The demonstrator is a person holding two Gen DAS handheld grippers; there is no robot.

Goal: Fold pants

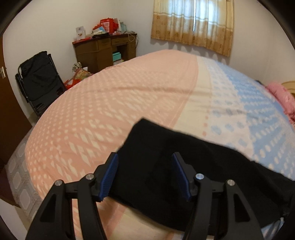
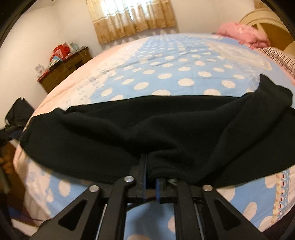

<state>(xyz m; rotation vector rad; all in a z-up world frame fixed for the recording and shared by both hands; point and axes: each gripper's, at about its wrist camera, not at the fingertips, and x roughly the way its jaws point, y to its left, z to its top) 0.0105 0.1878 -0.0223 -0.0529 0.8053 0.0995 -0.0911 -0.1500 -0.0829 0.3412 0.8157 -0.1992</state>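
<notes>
Inspector: Pants point(image 2: 129, 129) lie across the bed point(image 2: 166, 73), bunched, no finished fold visible.

Clerk: Grippers?

Inspector: Right gripper point(image 2: 150, 177) is clamped on a gathered edge. Left gripper point(image 1: 144, 175) is spread wide over one end, gripping nothing. I judge most folding remains.

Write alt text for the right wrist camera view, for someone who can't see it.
The right gripper is shut on a bunched fold of the black pants, which stretch wide across a bed covered in a blue sheet with white dots. Behind are a curtained window, a cluttered wooden desk and a pink blanket.
</notes>
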